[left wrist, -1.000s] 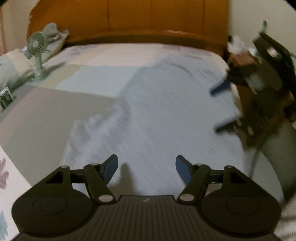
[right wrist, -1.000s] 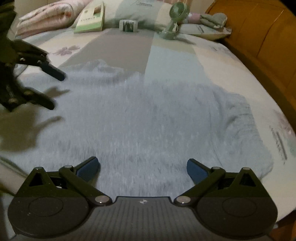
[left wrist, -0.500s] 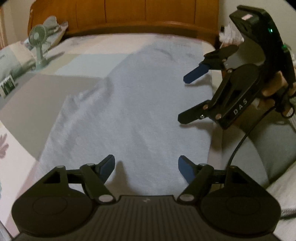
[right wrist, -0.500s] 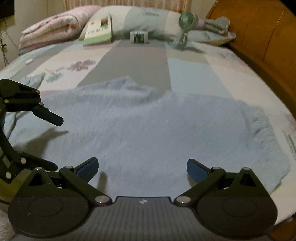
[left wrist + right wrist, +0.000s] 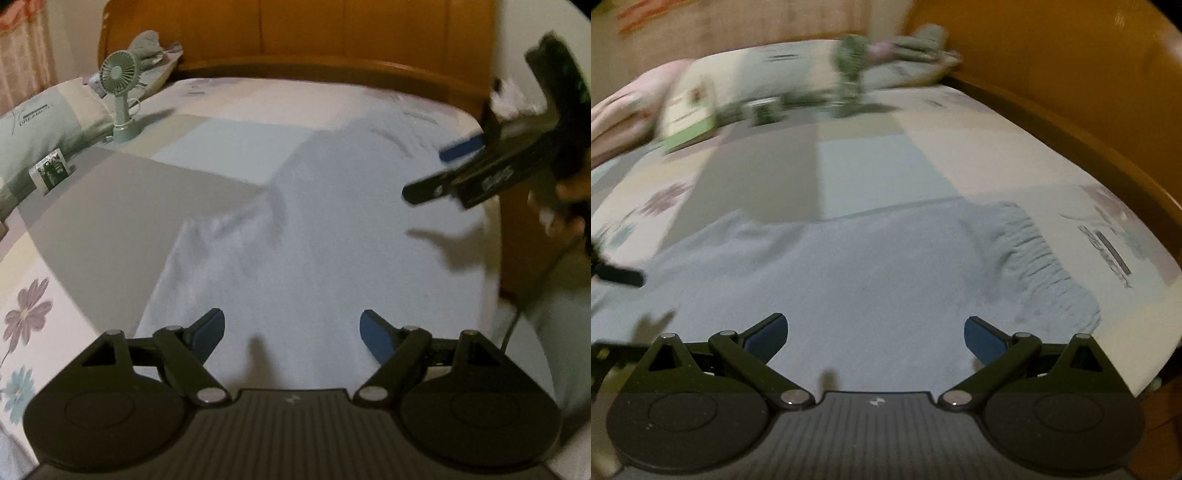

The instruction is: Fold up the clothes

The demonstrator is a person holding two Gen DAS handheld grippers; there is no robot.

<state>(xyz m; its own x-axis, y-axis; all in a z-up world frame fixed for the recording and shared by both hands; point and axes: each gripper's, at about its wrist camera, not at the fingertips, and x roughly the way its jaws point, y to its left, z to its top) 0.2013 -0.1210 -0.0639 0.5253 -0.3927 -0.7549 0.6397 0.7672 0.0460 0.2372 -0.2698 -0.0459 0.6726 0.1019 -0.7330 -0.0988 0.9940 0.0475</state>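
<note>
Garment: pale blue, fuzzy knit sweater (image 5: 332,236) lying spread nearly flat on the patchwork bedsheet (image 5: 122,206), reaching close to the near edge of the bed; ribbed, gathered band (image 5: 1045,266) bunching at its right end in the right wrist view.

Left gripper (image 5: 291,328): hovering above the near part of the sweater, jaws opening, nothing between the blue pads (image 5: 212,326), no cloth touching them.

Right gripper (image 5: 875,332): hanging over the sweater's middle, jaws spread wide, pinching nothing; also showing blurred at the right of the left wrist view, held by a hand (image 5: 565,199).

Weight: looking light, judging by how thin and flat it is lying.

Stiffness: looking soft and limp; likely drooping and sagging between two holds, not keeping any shape.

Grip: fuzzy surface probably giving the pads good friction, so slipping seeming unlikely; no fragility, though stretching possible if pulling hard on the knit.

Where to take hold: judging best at edges, pinching a single layer at the ribbed band with the right and at the sweater's left edge (image 5: 162,273) with the left, not in the flat middle where the pads would only be scraping fabric.

Risk: catching the bedsheet together with the cloth; lifting unevenly and dragging wrinkles across the body.

Surroundings: small green desk fan (image 5: 120,92) and grey-green pillow (image 5: 48,133) sitting well apart from the sweater, by the wooden headboard (image 5: 332,33).
</note>
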